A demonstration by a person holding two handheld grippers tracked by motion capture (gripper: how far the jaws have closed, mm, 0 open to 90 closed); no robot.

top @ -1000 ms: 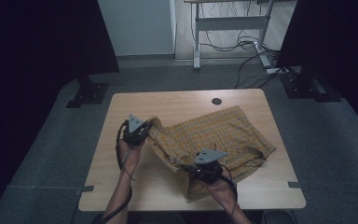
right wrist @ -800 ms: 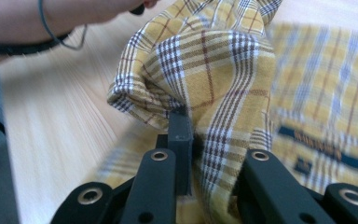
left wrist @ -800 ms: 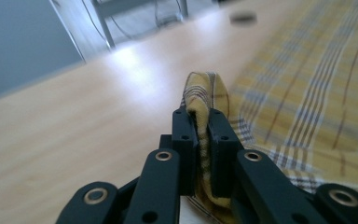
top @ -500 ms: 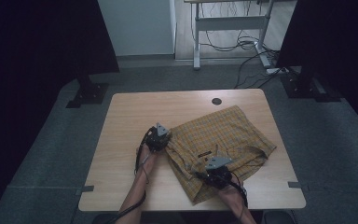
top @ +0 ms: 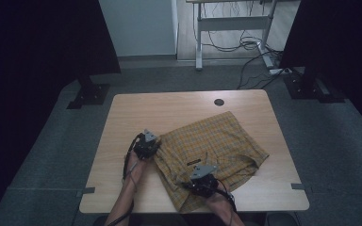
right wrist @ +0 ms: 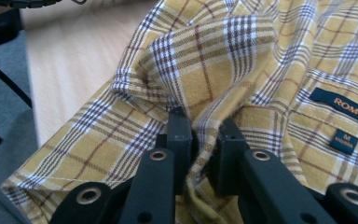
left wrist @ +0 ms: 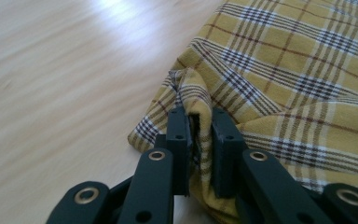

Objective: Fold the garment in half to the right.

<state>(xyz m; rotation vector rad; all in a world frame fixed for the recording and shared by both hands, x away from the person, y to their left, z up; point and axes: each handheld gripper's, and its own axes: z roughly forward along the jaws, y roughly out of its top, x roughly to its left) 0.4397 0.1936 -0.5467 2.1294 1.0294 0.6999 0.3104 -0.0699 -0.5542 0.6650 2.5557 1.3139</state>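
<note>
A yellow plaid shirt [top: 219,141] lies spread on the wooden table [top: 169,113], its near part bunched. My left gripper [top: 152,148] sits at the shirt's left edge, and its jaws are shut on a fold of that edge [left wrist: 200,121]. My right gripper [top: 198,177] rests on the shirt's near part, shut on a raised pleat of the fabric [right wrist: 203,126]. A dark collar label [right wrist: 349,105] shows just right of that pleat, and the same label [top: 194,163] lies between the two grippers. Both forearms enter from the near table edge.
A round cable hole [top: 219,101] sits near the table's far edge. Tape marks [top: 87,191] [top: 298,186] stick to the near corners. Black stand bases [top: 88,92] [top: 313,87] flank the table on the floor. A desk frame with cables [top: 245,44] stands behind.
Both grippers have come down and toward the near edge with the shirt still in them. The shirt now lies flatter on the table.
</note>
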